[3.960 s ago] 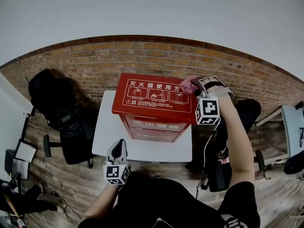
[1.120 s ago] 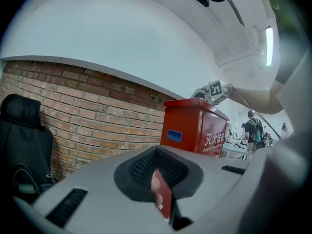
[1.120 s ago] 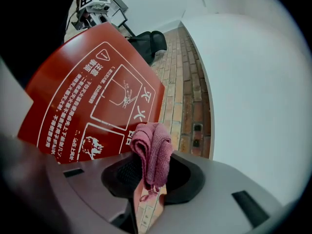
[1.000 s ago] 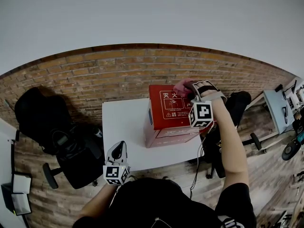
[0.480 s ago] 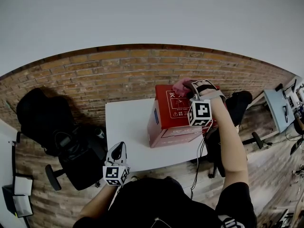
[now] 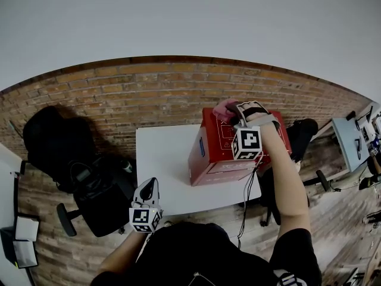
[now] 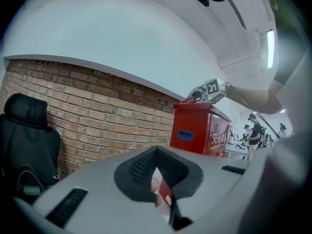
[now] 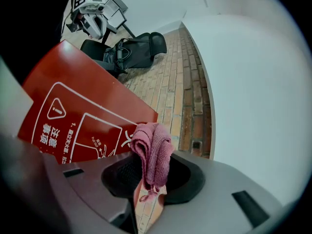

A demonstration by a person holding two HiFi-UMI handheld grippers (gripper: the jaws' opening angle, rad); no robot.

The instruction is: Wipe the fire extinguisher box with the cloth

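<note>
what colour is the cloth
The cloth is pink, clearest in the right gripper view.

The fire extinguisher box has a smooth, faintly glossy red finish. At its top edge the cloth is soft, ribbed fabric. The table under the box is smooth and matt.

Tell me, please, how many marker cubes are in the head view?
2: a left cube before the white table, a right cube over the red box. None seems hidden.

The fire extinguisher box stands on the bench's right part. The right tongs hold the cloth at its top far edge (left tongs hang before the bench). A chair sits left.
</note>
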